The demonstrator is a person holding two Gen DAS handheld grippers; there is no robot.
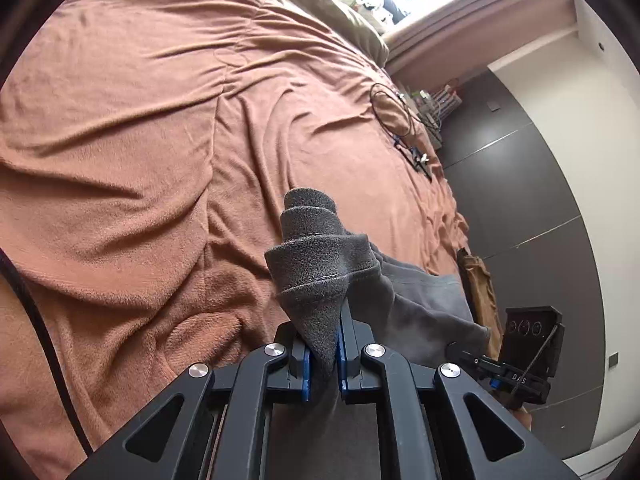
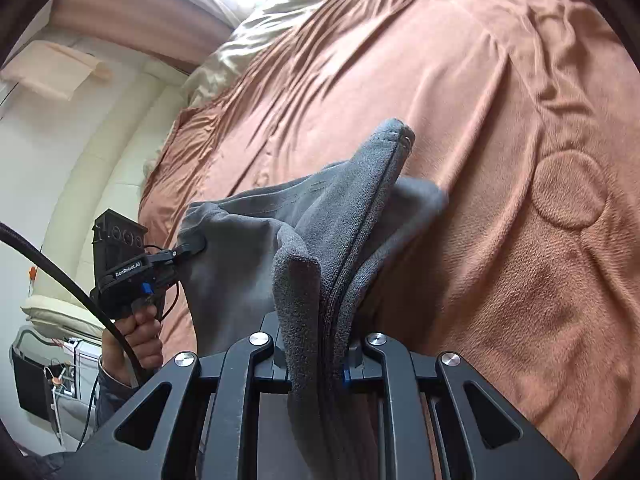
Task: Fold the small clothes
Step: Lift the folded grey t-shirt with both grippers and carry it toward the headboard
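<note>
Left gripper (image 1: 322, 354) clenched on a bunched corner of the grey cloth (image 1: 316, 268), blue pads nearly together with fabric pinched between. Right gripper (image 2: 318, 360) likewise clamped on a folded, seamed edge of the same cloth (image 2: 320, 240). Both grippers tilt downward over the bed, cloth slung between them, lifted off the brown blanket (image 1: 140, 140). In the right view, a hand (image 2: 138, 336) grips the left gripper's handle at the cloth's far corner. A black cable (image 1: 394, 112) loop lies on the blanket well beyond the cloth; beige pillow (image 1: 320, 4) at the head end.
</note>
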